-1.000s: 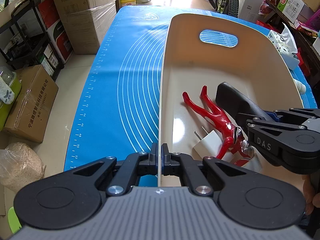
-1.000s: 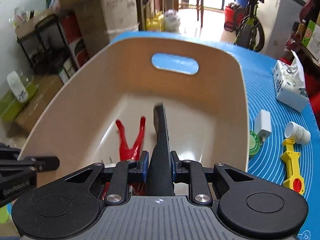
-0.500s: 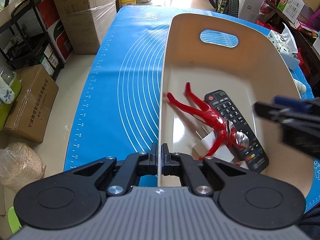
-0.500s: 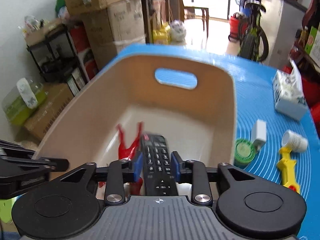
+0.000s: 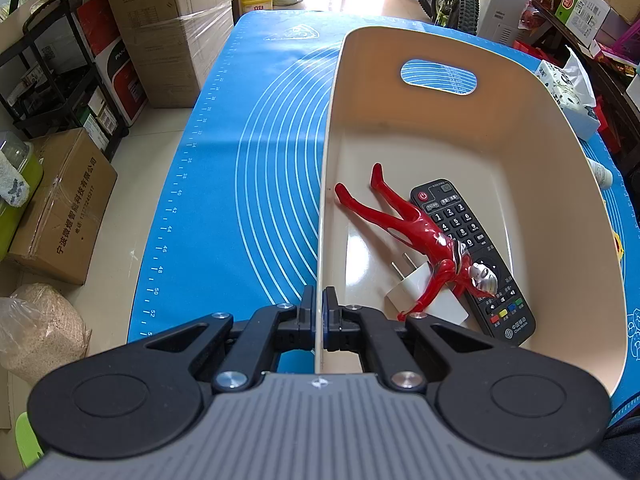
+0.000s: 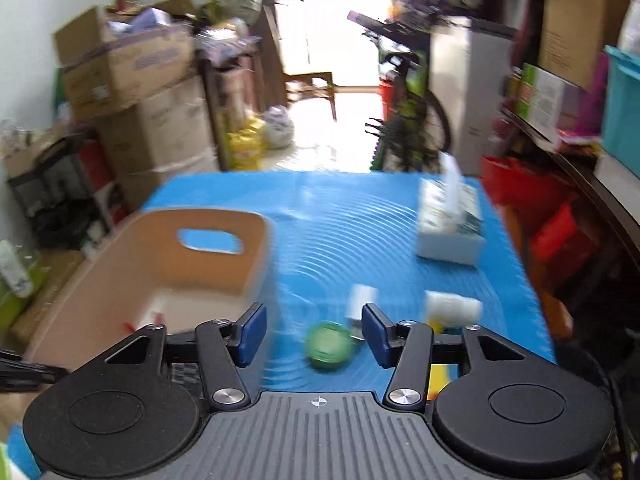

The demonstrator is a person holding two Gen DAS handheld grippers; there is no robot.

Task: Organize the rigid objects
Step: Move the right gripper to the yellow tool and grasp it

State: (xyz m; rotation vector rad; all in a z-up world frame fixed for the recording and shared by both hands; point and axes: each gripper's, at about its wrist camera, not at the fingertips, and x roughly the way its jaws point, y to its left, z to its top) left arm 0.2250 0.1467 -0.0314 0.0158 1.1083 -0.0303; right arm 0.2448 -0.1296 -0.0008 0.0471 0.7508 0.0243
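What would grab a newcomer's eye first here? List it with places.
The red toy figure lies face-up in the beige bin, sprawled partly over a black remote and a white plug. The left hand-held gripper is clamped on the bin's near left wall. The right hand-held gripper hangs open above a blurred green disc on the blue mat.

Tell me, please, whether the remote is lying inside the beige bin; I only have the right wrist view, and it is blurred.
Observer: Yes, the remote lies face up on the floor of the bin, alongside the red figure.
Operator: Thank you. Is anything else in there?
Observer: A white plug adapter lies under the figure's arm.
Operator: And what is the left gripper doing?
Observer: The left gripper is shut on the bin's left wall.
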